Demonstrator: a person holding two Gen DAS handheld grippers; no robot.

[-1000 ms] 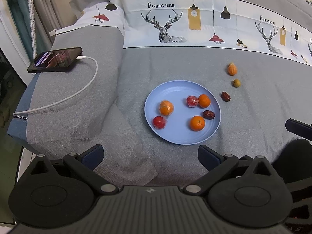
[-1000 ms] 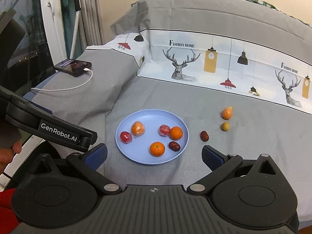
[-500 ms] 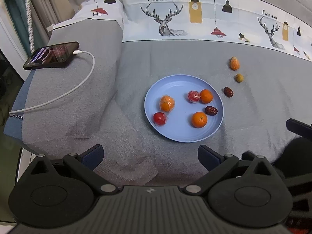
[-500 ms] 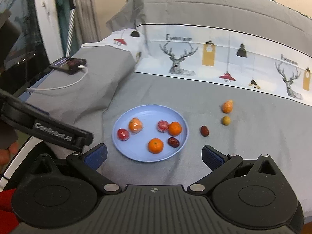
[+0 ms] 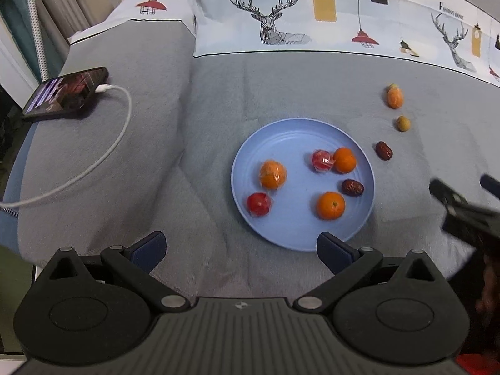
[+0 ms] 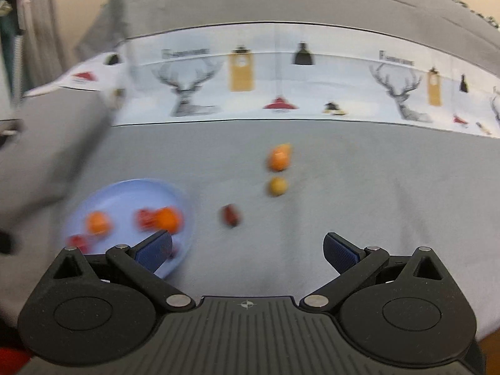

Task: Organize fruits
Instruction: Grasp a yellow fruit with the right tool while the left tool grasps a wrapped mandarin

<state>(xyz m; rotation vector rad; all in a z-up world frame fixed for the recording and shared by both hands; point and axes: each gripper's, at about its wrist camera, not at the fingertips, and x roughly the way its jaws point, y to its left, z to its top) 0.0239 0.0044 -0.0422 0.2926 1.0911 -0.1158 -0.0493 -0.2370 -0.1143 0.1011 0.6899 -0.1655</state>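
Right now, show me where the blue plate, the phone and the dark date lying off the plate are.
Blue plate [image 5: 290, 143], left wrist view, bare patch of its far inner surface.
Phone [image 5: 67, 93], left wrist view, middle of its lit screen.
Date off the plate [image 5: 383, 150], left wrist view, middle of its wrinkled skin.

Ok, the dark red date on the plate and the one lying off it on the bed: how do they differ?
The date on the plate sits inside the blue plate, near its right rim, beside an orange. The date on the bedspread lies on grey fabric just outside the rim, nearest of the three loose fruits. The plated one lies roughly crosswise in the left wrist view, the loose one diagonally. Both are dark red, oval and untouched by either gripper.
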